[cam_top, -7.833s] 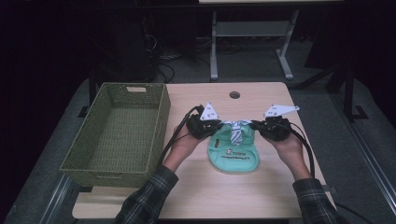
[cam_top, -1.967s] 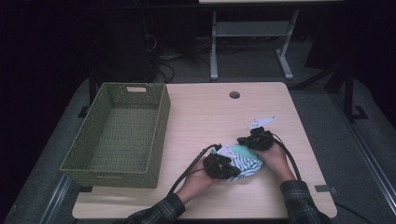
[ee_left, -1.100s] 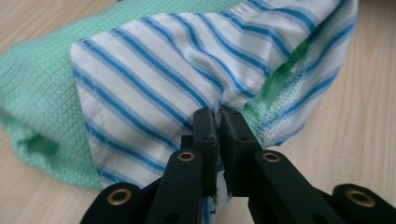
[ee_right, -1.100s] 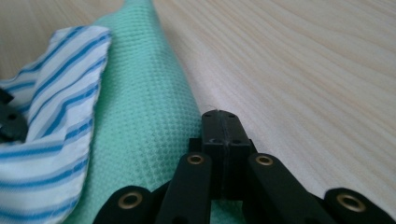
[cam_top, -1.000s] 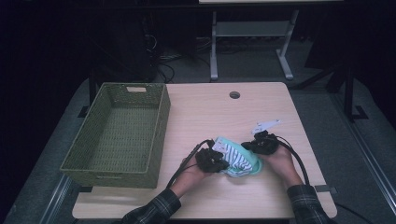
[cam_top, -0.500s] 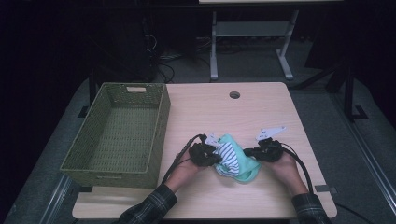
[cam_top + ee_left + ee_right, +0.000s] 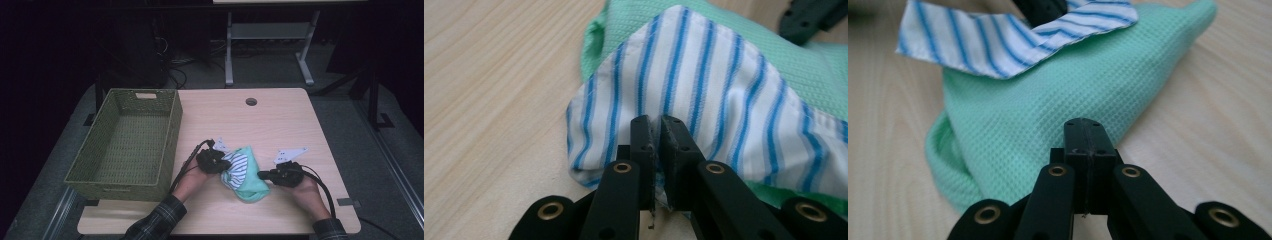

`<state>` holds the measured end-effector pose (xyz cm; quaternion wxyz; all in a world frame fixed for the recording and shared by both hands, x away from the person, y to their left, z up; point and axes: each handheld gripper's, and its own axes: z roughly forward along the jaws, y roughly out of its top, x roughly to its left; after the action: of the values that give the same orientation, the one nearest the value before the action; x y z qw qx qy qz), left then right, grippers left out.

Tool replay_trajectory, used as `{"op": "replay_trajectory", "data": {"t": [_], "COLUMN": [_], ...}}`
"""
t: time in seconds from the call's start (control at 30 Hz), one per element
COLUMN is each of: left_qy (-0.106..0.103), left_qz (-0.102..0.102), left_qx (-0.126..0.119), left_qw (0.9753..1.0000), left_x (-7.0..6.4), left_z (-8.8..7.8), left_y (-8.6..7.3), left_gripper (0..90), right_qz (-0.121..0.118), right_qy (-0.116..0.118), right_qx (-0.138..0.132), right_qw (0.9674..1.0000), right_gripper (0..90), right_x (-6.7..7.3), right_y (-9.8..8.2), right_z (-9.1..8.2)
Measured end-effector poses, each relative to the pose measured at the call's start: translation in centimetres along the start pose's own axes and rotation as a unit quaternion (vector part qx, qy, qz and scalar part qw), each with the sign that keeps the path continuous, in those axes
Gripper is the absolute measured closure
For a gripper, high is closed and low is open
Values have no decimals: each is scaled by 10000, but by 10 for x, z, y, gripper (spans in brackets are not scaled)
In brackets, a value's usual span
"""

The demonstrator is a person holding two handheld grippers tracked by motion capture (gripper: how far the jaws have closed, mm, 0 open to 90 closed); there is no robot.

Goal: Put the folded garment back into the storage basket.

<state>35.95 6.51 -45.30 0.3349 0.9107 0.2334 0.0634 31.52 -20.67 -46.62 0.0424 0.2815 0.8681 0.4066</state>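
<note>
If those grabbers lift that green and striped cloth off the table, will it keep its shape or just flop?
Probably flop: the cloth already lies bunched and folded, with soft creases. It looks light, thin woven fabric. It seems unlikely to slip, since the left gripper pinches a striped fold tightly; whatever the right gripper leaves unheld would likely sag.

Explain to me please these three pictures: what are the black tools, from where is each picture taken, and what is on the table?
A person sits at a wooden table and holds a hand tool with two black jaws in each hand. The high view looks down from above. The other two pictures come from small cameras that ride on the tools. The left gripper is shut on the striped white and blue part of a small green garment. The right gripper has its jaws closed at the green part; whether it pinches the fabric is hard to tell. A green woven basket stands at the left of the table.
</note>
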Motion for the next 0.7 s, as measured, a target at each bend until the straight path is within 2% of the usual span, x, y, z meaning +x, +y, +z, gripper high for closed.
{"op": "replay_trajectory", "data": {"t": [0.27, 0.5, 0.57, 0.63, 0.67, 0.7], "left_qy": [33, -53, -108, -144, -193, -193], "left_qz": [31, -22, -39, -38, 14, 14], "left_qx": [-19, -148, -173, -228, -230, -230], "left_qw": [10000, 9999, 9998, 9996, 9995, 9995], "left_x": [1, -1, -3, -6, -7, -7], "left_z": [-2, -10, -13, -16, -20, -20], "left_y": [1, 3, 4, 5, 7, 7], "left_gripper": [836, 800, 766, 726, 684, 655], "right_qz": [-40, 71, 135, 223, 336, 336], "right_qy": [55, -125, -206, -303, -455, -455], "right_qx": [-67, -256, -288, -378, -488, -488], "right_qw": [10000, 9996, 9993, 9986, 9972, 9972], "right_gripper": [898, 897, 881, 830, 752, 752], "right_x": [18, 17, 14, 11, 7, 7], "right_y": [-8, -16, -19, -23, -28, -28], "right_z": [-7, -18, -23, -29, -35, -35]}}
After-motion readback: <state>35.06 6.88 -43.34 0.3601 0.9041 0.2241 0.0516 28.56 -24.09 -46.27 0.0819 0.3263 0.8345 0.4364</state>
